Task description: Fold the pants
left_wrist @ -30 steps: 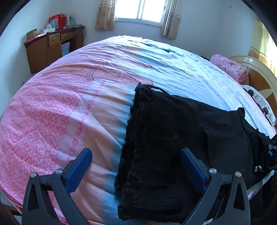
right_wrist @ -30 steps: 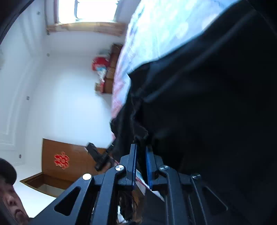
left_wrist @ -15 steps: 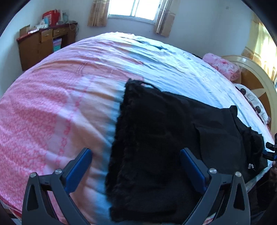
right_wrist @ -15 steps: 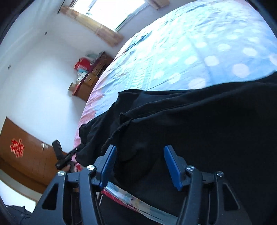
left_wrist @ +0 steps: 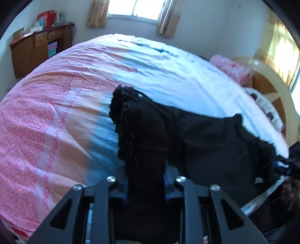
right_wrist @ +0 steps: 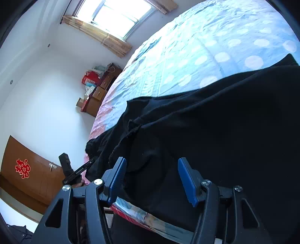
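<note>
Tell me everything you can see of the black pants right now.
The black pants lie on the pink-and-blue bedsheet near the bed's edge. They look like soft dark fabric, with a frayed end. The left hand-held gripper, jaws just closed, pinches that bunched end. The right hand-held gripper hangs open over the other end.

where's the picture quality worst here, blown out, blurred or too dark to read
Left wrist view: window blown out, black pants smeared, folds hard to read, bed bulged by the fisheye. Right wrist view: window glares white, pants nearly featureless black.
</note>
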